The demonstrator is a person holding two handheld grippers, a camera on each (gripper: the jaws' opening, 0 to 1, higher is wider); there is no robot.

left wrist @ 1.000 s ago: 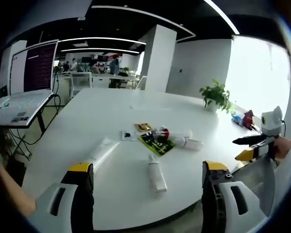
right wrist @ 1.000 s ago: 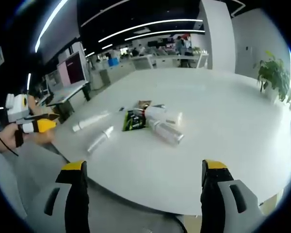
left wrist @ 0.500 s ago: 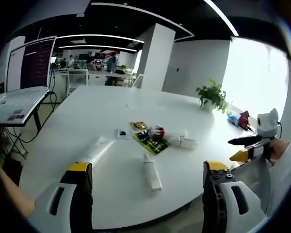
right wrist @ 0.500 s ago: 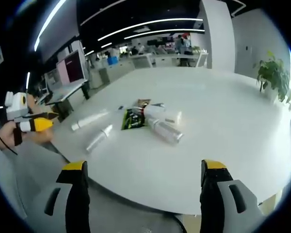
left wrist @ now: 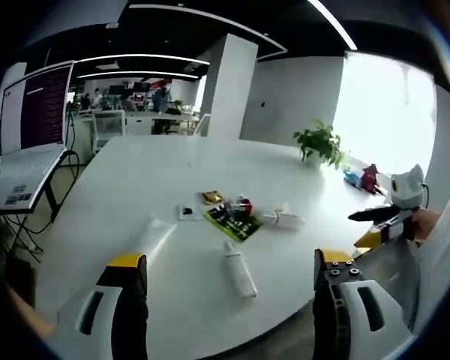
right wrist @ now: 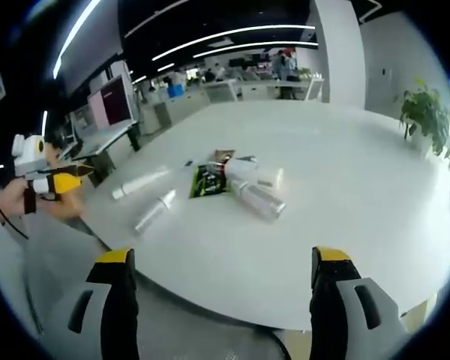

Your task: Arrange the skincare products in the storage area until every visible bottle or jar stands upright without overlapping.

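Start of the arrangement task. Both tongs were held back from the white surface point(left wrist: 135, 172), short of its near edge. The left tongs point(left wrist: 223, 289) stood wide, jaws well apart and empty; the right tongs point(right wrist: 217, 289) likewise stood wide and empty. Each pair also appeared at the side of the other's view.

The skincare products lay near the middle of the surface, none upright as far as could be judged. In the left gripper view, a white tube point(left wrist: 156, 234) lay on its side to the left, a slim white bottle point(left wrist: 238, 271) lay flat nearest the tongs, and beyond it a green sachet point(left wrist: 226, 221) sat beside a small cluster of items with a white bottle point(left wrist: 283, 219) lying across its right end. In the right gripper view, a clear bottle point(right wrist: 258, 201) lay touching that cluster. A potted plant point(left wrist: 319, 144) stood at the far edge.

Judged progress: nothing done yet; every bottle remained to be stood up and separated.
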